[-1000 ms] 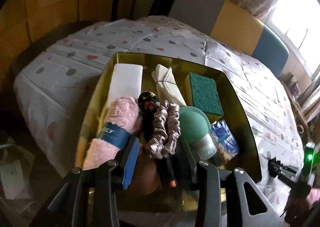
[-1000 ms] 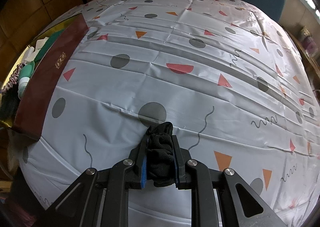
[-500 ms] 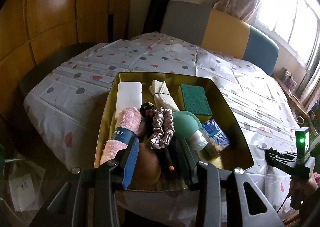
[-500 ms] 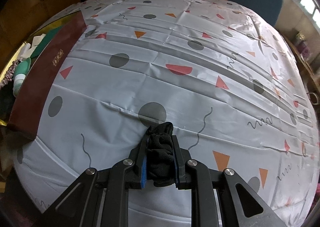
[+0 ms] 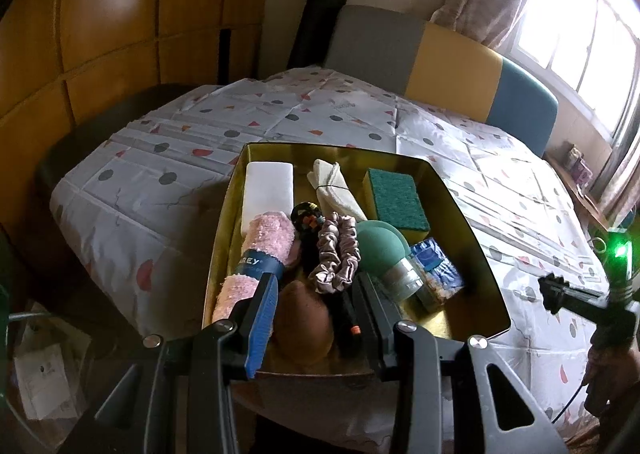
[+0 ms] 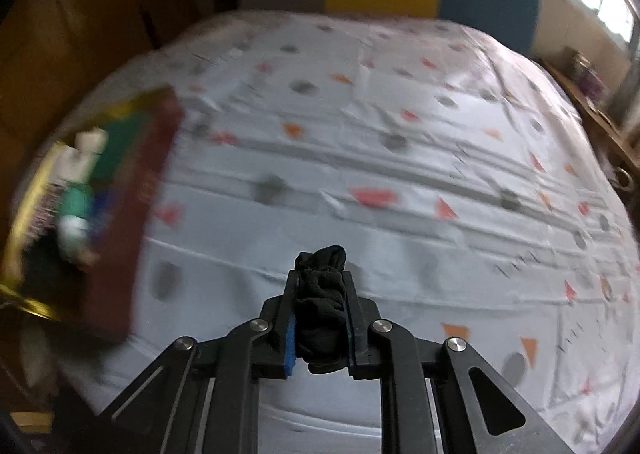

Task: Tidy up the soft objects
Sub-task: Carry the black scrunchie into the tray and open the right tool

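Right wrist: black sock (image 6: 322,310) clamped.

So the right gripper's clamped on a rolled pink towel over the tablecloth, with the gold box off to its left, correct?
Not quite. The right gripper is clamped on a bundled black cloth, as the right wrist view shows. The pink towel lies in the gold box, seen in the left wrist view. The rest stands: it is over the tablecloth, box to its left.

a home: curtained window (image 5: 568,14), patterned tablecloth (image 5: 160,190), cushioned bench (image 5: 452,62).
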Demonstrator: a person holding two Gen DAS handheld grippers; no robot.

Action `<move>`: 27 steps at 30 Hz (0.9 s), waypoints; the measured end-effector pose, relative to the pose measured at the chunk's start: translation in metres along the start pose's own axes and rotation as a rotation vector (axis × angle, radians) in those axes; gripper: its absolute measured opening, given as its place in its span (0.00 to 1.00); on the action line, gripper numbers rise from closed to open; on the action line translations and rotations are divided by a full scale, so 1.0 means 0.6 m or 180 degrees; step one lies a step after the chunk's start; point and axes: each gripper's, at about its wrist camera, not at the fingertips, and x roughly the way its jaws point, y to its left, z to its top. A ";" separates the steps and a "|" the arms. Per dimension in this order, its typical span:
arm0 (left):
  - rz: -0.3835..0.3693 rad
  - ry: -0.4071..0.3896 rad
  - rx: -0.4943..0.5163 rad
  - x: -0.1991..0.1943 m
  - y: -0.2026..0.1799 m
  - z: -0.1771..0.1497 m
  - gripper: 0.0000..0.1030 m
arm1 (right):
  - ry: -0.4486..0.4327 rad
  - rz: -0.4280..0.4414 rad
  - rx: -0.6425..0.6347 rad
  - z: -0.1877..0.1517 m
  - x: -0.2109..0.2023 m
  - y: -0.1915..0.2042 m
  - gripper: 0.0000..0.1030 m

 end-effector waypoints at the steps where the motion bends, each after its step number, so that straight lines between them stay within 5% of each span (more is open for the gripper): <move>1: 0.0007 0.0002 -0.0008 0.000 0.002 -0.001 0.38 | -0.0053 0.0065 -0.0040 0.006 -0.009 0.018 0.17; 13: 0.0064 0.0041 -0.0076 0.004 0.020 -0.007 0.38 | -0.0253 0.0897 -0.0490 0.085 -0.029 0.235 0.17; 27: 0.0146 0.0057 -0.0105 0.005 0.036 -0.008 0.38 | 0.0158 0.0490 -0.0805 0.108 0.109 0.351 0.27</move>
